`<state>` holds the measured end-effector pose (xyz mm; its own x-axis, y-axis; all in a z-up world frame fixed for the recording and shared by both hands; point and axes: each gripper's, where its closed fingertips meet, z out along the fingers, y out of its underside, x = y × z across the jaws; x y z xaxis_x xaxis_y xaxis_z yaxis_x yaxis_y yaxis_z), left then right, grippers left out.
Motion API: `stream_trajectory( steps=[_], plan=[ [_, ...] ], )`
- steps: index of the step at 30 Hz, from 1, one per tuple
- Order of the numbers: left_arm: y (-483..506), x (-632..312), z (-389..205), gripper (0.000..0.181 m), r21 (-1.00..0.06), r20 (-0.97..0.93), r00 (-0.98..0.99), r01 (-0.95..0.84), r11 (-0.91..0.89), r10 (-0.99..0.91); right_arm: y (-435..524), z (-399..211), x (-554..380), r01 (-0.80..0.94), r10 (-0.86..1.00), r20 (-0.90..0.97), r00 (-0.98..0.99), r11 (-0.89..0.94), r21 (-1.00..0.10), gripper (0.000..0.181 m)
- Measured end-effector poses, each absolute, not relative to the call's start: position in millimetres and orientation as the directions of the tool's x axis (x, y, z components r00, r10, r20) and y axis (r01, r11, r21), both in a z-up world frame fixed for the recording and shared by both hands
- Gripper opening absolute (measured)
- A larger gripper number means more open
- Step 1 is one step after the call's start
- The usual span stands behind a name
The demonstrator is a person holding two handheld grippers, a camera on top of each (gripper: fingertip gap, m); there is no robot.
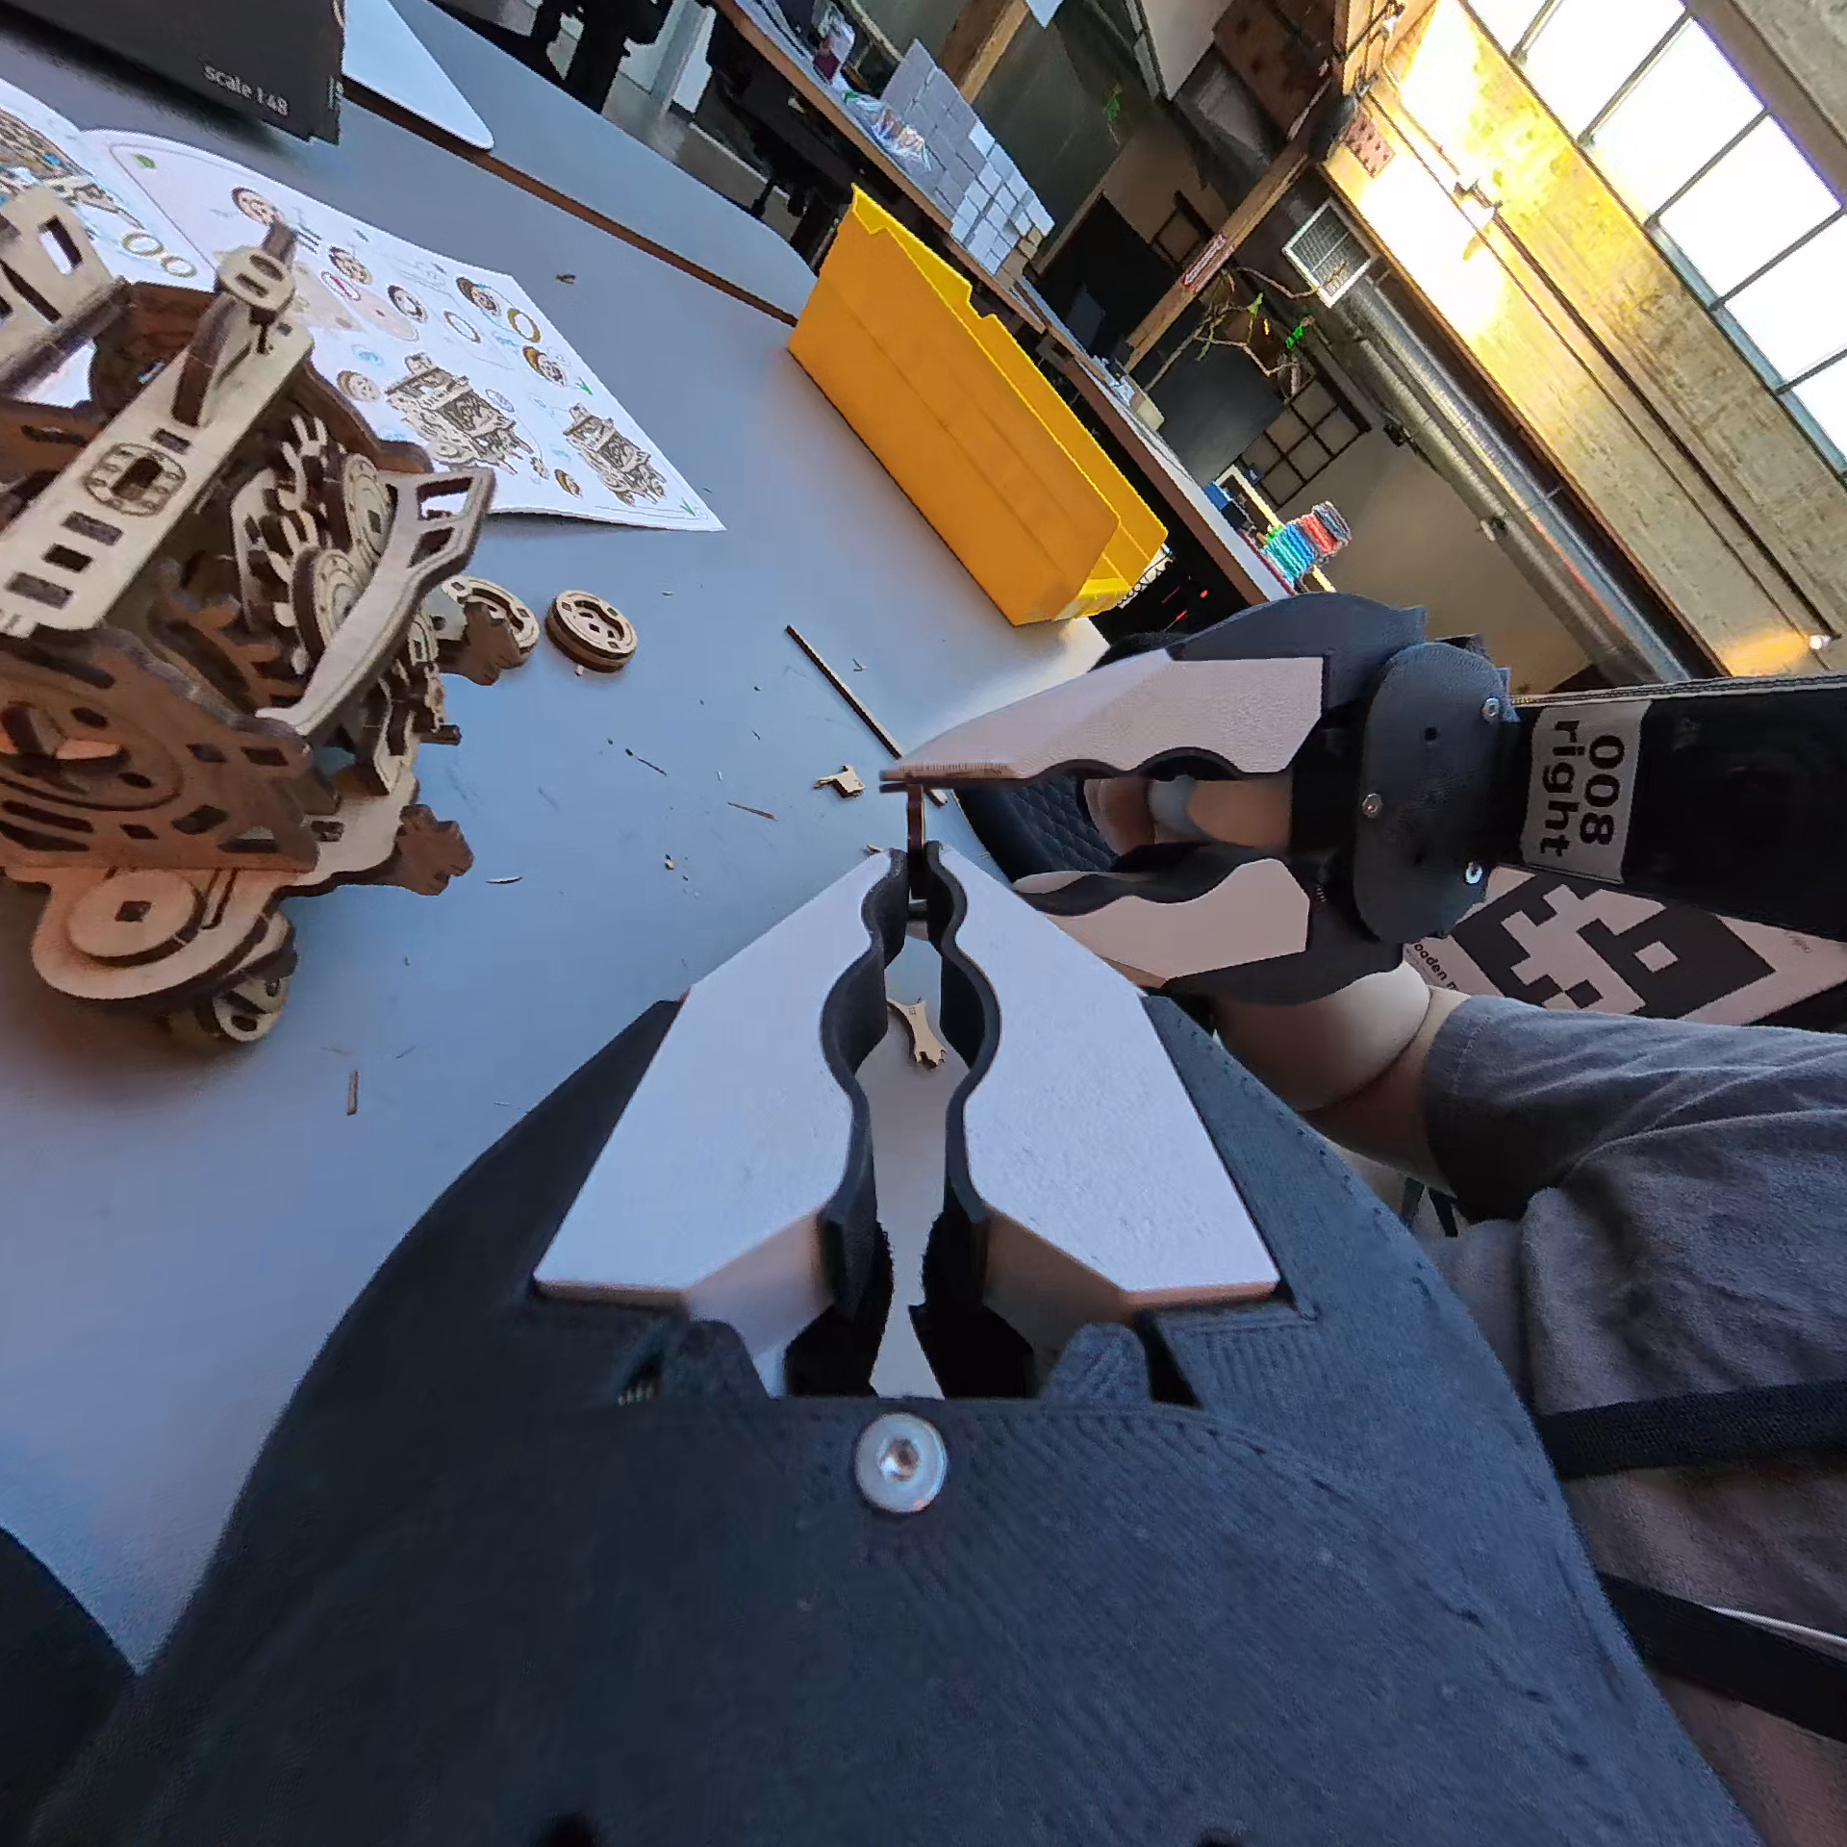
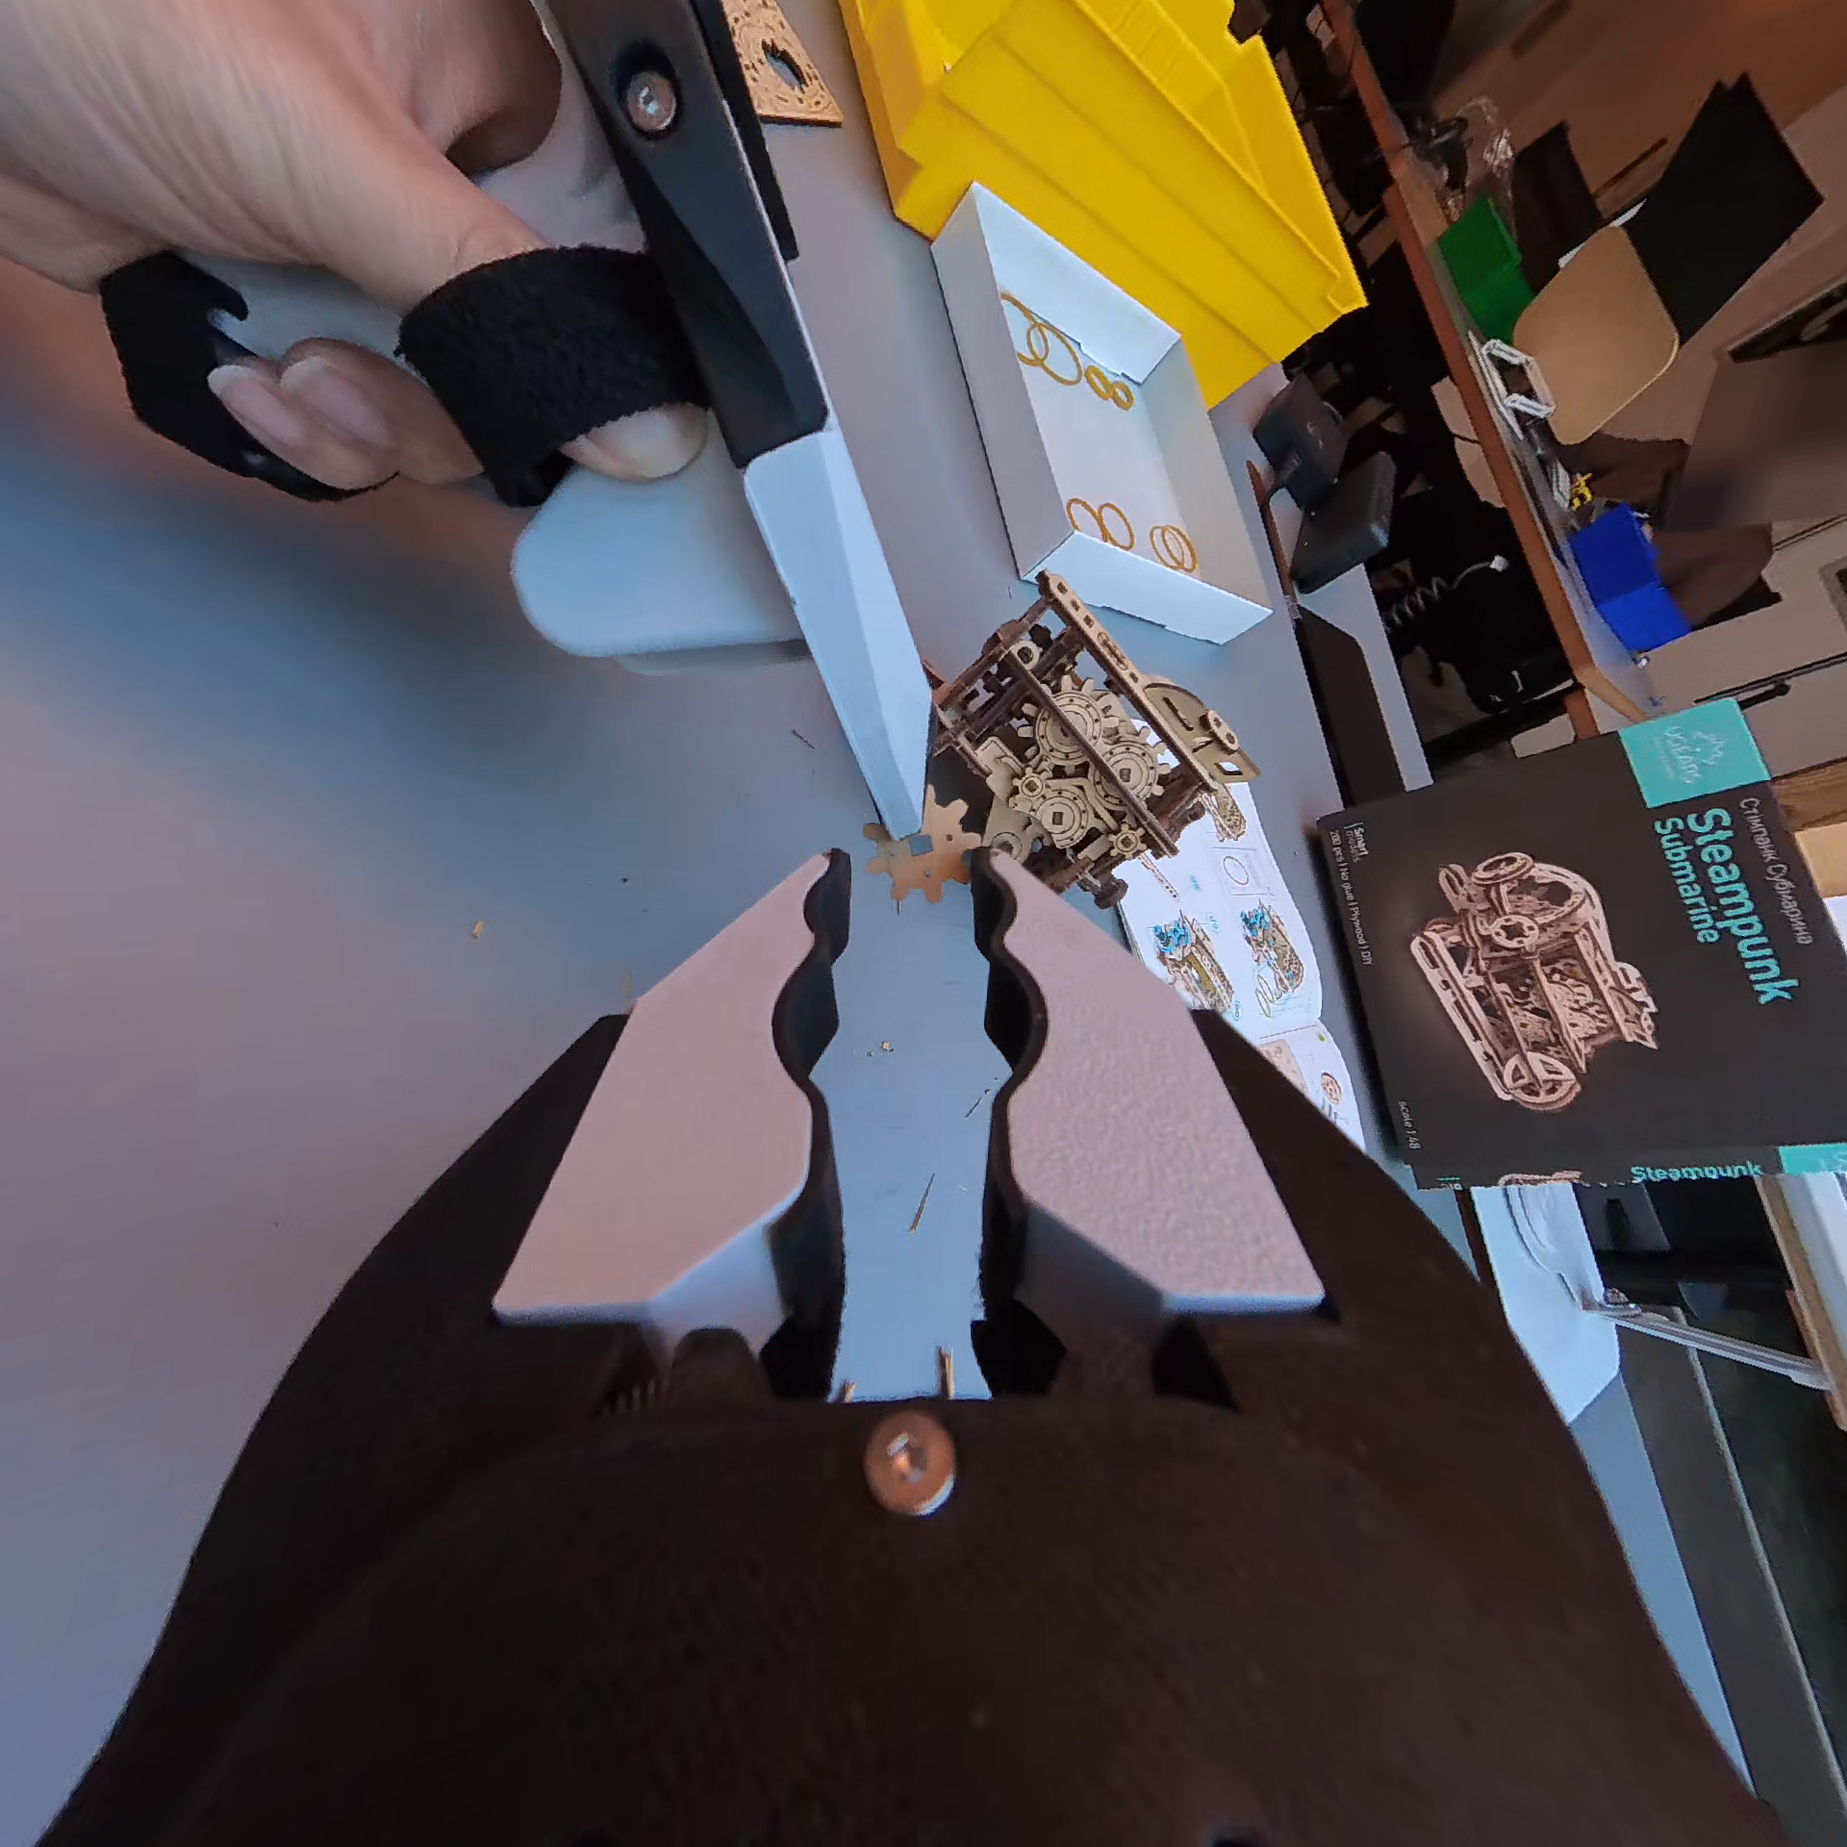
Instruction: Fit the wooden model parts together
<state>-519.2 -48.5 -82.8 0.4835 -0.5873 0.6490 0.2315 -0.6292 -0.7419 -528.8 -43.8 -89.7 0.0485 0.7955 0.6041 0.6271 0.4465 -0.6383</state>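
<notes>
In the left wrist view, the left hand-held gripper is pinched nearly closed on a small wooden gear, seen edge-on as a thin dark sliver standing up from between the tips. The right hand-held gripper comes in from the right, its upper finger touching or just over the top edge of that piece and its lower finger well below, so its jaws stand apart. Doing this step well seems to mean keeping the left grip firm and steady while the right takes or presses the gear squarely, since so thin a part would twist easily. The partly built wooden model stands ahead and to the left on the desk, with a loose wooden wheel between. The desk's edge runs just right of the tips, beside the yellow bin; open room lies ahead and left.

In the right wrist view, the right hand-held gripper is at a narrow opening and empty, with the toothed gear just ahead of its tips, held by the left gripper's pale finger reaching down from above. The model sits just beyond. A white tray and a dark kit box crowd the right; bare desk to the left offers clearance.
</notes>
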Motion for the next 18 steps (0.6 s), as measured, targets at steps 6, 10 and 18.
stream_trajectory(
  steps=[6, 10, 18],
  plan=[
    [-49.1, -519.6, -84.2, 0.001, -0.743, 0.647, 0.487, 0.229, -0.629, -0.587, -43.1, -90.2, -528.7, 0.636, 0.807, 0.588, 0.063, 0.421, -0.647, 0.02],
    [-47.8, -519.9, -86.2, 0.001, -0.745, 0.641, 0.502, 0.227, -0.627, -0.581, -42.1, -91.2, -529.4, 0.638, 0.822, 0.563, 0.089, 0.387, -0.665, 0.02],
    [-45.6, -520.0, -88.1, 0.001, -0.744, 0.64, 0.515, 0.23, -0.627, -0.571, -39.9, -91.3, -529.8, 0.627, 0.819, 0.565, 0.1, 0.389, -0.675, 0.02]
  ],
)
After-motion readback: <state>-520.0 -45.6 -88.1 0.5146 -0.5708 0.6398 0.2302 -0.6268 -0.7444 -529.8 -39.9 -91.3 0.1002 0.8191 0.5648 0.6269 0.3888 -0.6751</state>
